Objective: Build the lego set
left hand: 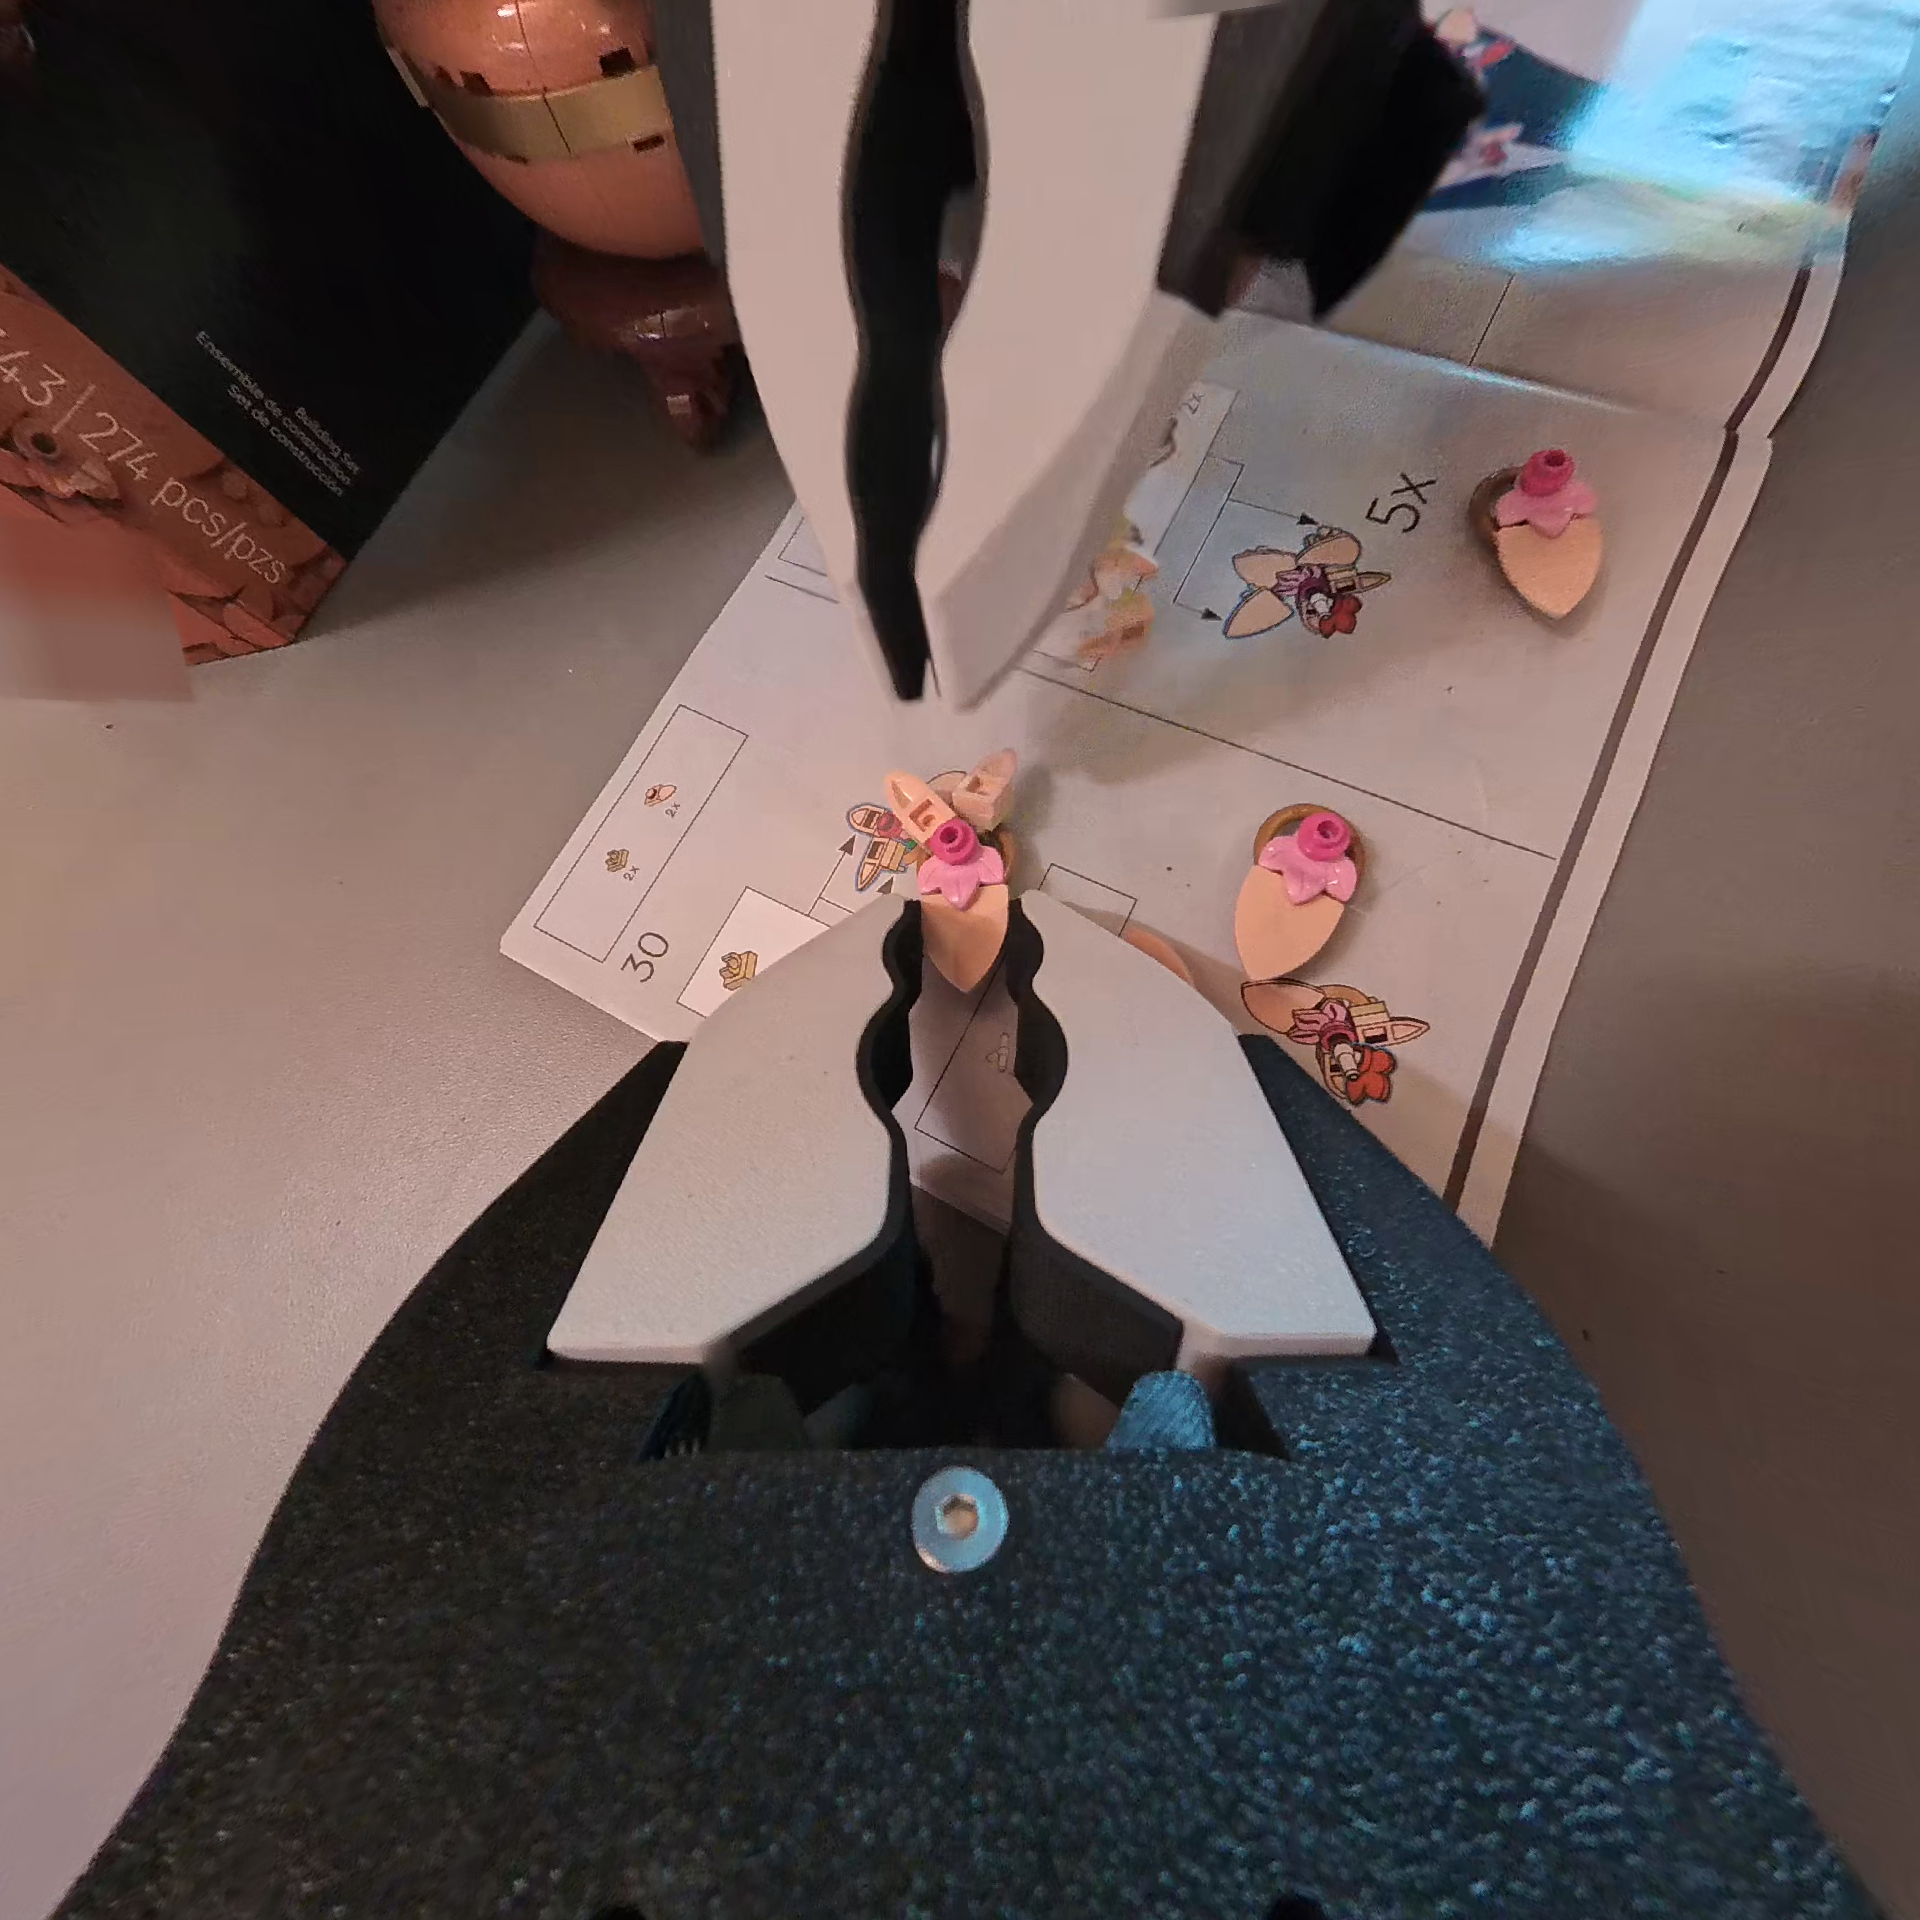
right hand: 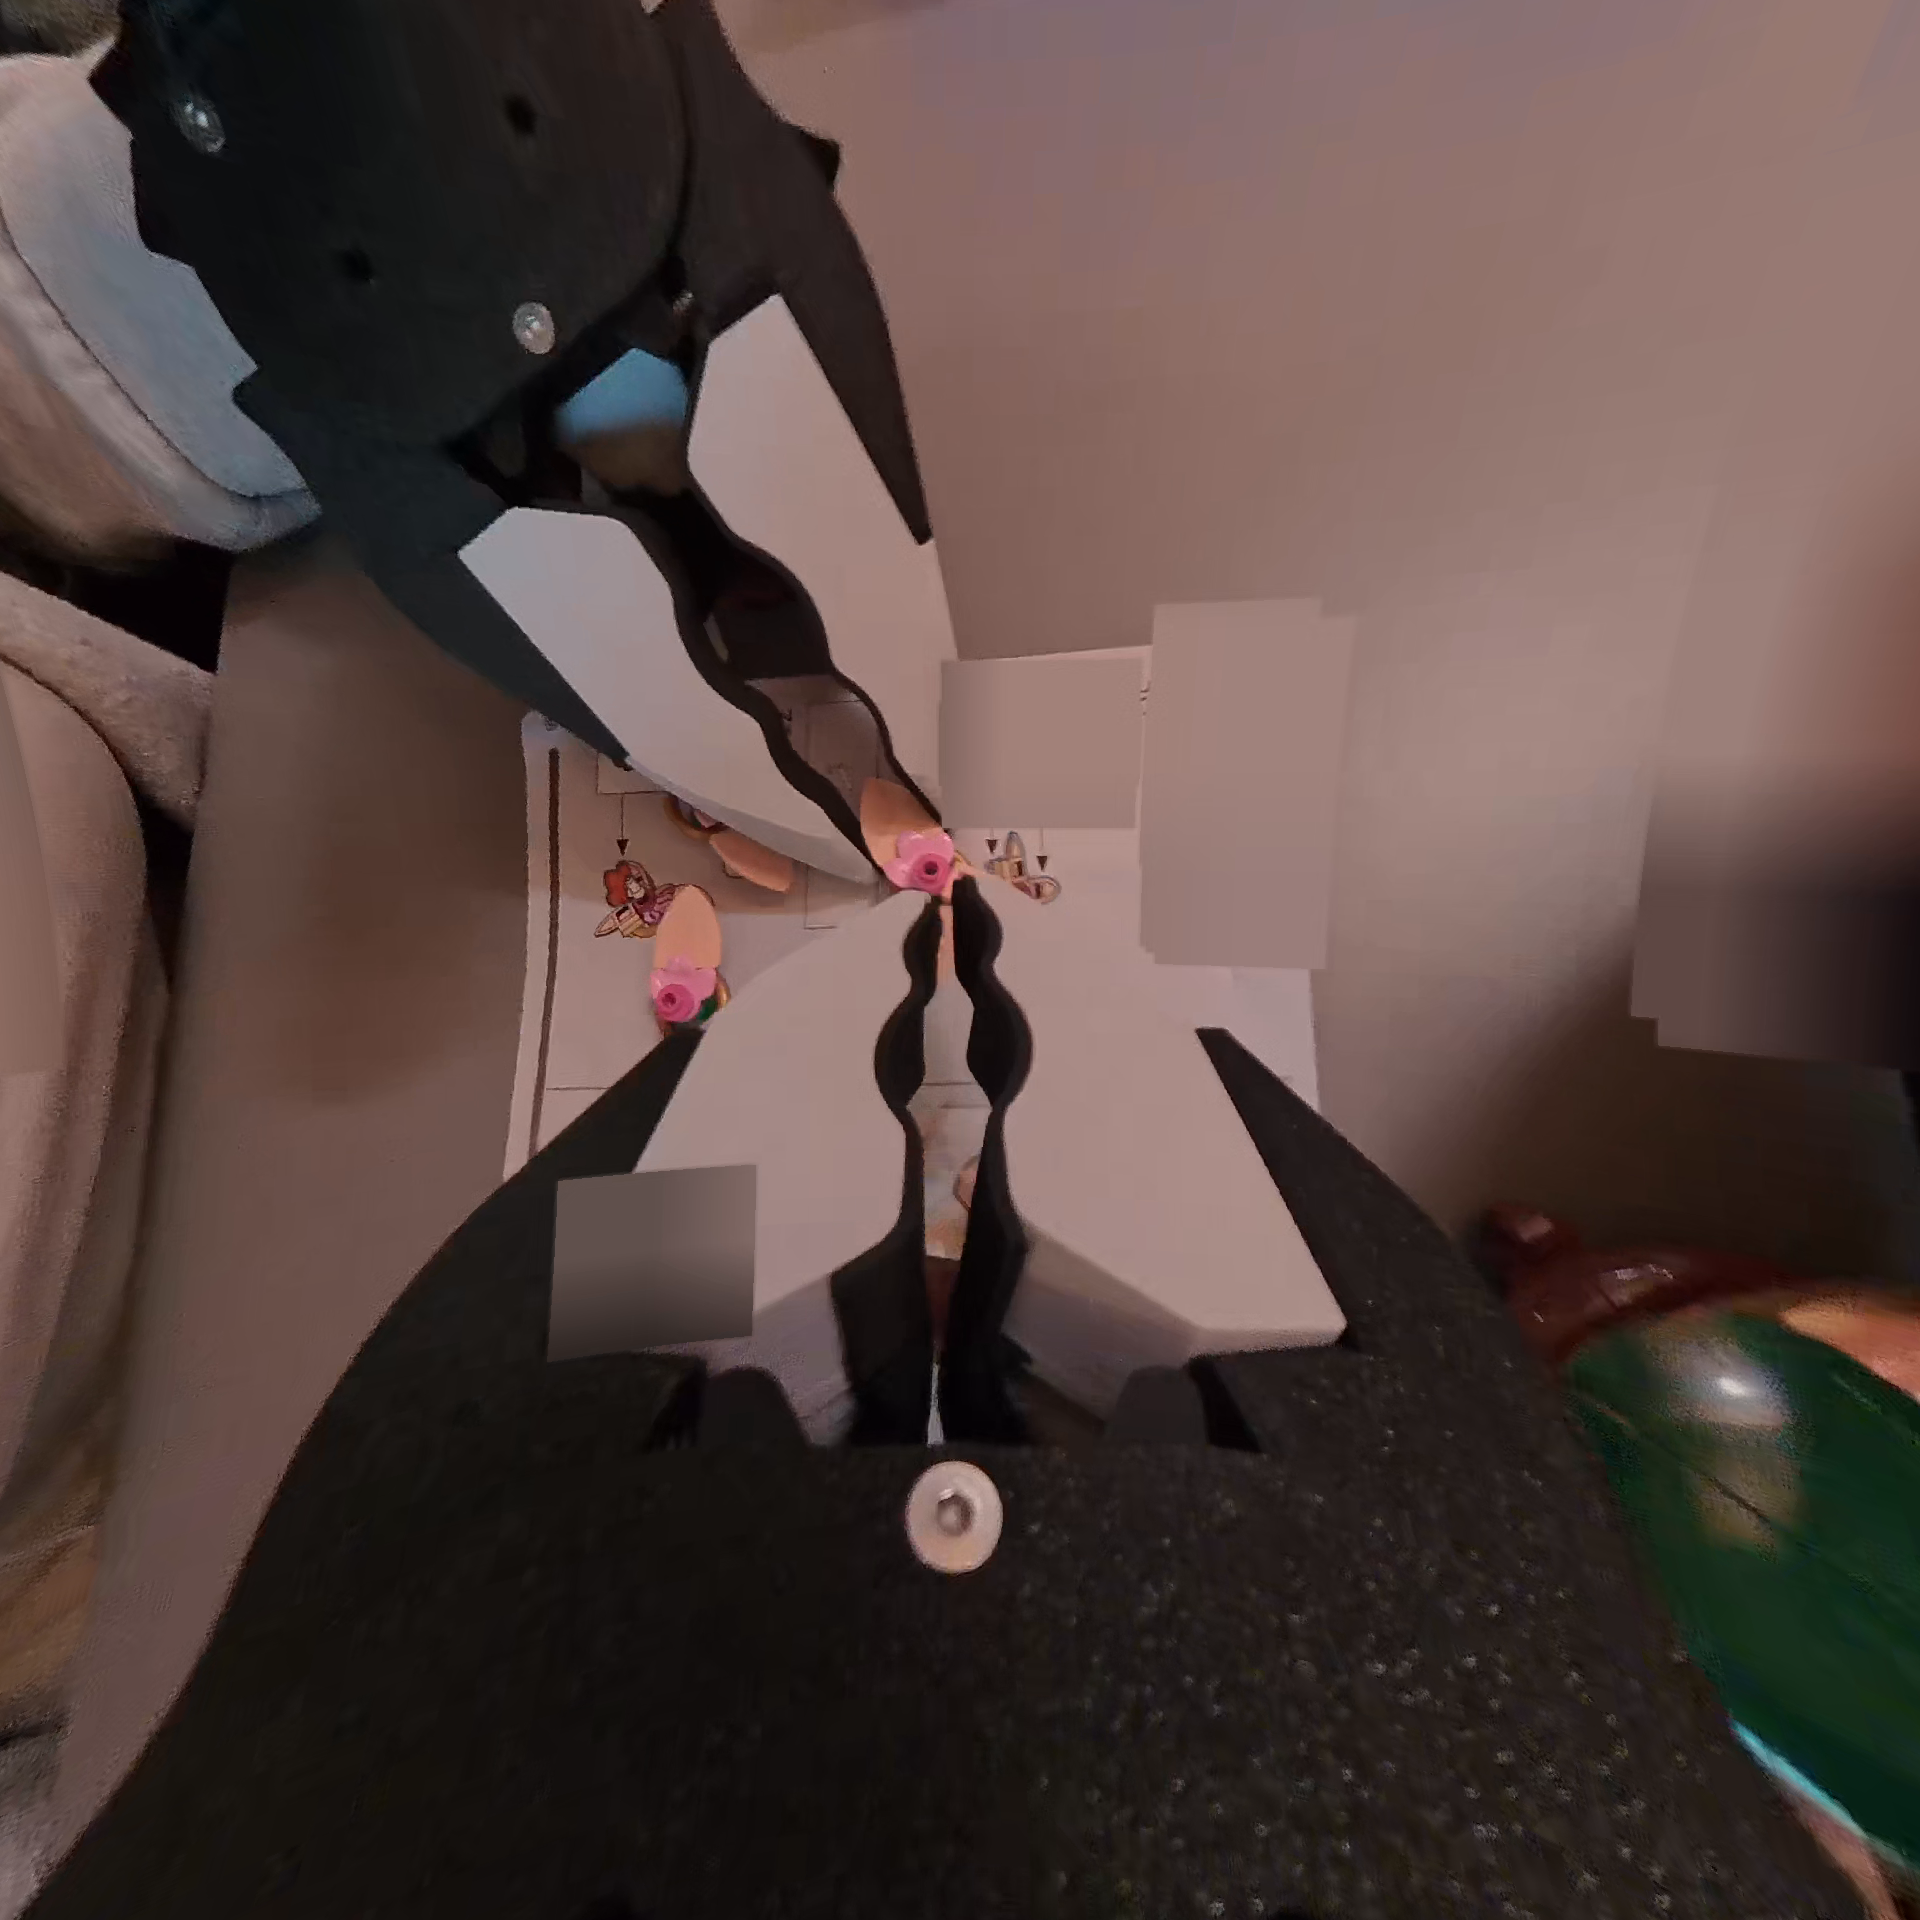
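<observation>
My left gripper (left hand: 961, 912) is shut on a tan petal piece (left hand: 966, 945) that carries a pink flower (left hand: 956, 844) and small tan parts (left hand: 951, 802) at its far end. It holds the piece low over the instruction booklet (left hand: 727, 831). My right gripper (left hand: 925, 688) comes in from above, jaws nearly closed, with its tips just short of the small tan parts. In the right wrist view my right gripper (right hand: 942, 900) points at the pink flower (right hand: 925, 862) held by the left gripper (right hand: 902, 831). A tan sliver shows in its narrow gap.
Two more petal-and-flower pieces (left hand: 1299, 899) (left hand: 1538, 545) lie on the booklet to the right. The set's box (left hand: 208, 436) and a rose-gold egg model (left hand: 561, 135) stand at the far left. A green shiny object (right hand: 1766, 1475) is near the right gripper. The grippers are tip to tip, or close to it.
</observation>
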{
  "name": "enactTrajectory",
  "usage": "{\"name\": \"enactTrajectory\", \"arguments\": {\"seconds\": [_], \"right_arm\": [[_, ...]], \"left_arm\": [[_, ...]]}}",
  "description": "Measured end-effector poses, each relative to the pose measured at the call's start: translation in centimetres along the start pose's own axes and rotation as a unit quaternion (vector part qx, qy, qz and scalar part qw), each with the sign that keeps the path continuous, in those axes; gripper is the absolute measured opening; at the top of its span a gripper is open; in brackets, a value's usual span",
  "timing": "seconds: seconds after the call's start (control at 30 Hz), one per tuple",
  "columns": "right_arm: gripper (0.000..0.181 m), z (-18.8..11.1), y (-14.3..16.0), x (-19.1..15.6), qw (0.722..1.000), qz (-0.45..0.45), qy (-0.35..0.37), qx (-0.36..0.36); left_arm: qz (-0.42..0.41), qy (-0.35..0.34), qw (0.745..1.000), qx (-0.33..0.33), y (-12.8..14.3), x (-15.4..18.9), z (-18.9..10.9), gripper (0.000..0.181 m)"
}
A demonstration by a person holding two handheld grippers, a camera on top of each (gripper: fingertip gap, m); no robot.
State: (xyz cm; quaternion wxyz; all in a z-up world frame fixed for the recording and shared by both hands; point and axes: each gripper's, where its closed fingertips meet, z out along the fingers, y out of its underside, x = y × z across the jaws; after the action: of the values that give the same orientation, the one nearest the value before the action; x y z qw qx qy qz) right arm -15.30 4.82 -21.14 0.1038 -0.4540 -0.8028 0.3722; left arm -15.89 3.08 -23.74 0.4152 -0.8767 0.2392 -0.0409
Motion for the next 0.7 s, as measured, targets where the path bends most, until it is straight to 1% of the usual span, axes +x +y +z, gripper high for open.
{"name": "enactTrajectory", "arguments": {"seconds": [0.07,0.17,0.37,0.7], "right_arm": [[0.0,-0.3,0.5,0.4,1.0,0.004,0.005,-0.008],[0.0,0.4,1.1,-0.2,1.0,-0.005,-0.003,-0.025],[0.0,1.5,1.3,-0.4,0.999,-0.019,0.0,-0.043],[0.0,1.7,1.2,-0.3,0.999,-0.02,0.006,-0.047]], "left_arm": [[-0.001,0.001,1.0,0.0,0.0,0.0,0.0,0.015],[0.0,0.001,1.0,0.0,0.0,0.0,0.0,0.015],[0.002,0.001,1.0,0.0,0.0,0.0,0.0,0.015],[-0.001,0.0,1.0,0.001,-0.1,-0.1,0.1,0.015]]}}
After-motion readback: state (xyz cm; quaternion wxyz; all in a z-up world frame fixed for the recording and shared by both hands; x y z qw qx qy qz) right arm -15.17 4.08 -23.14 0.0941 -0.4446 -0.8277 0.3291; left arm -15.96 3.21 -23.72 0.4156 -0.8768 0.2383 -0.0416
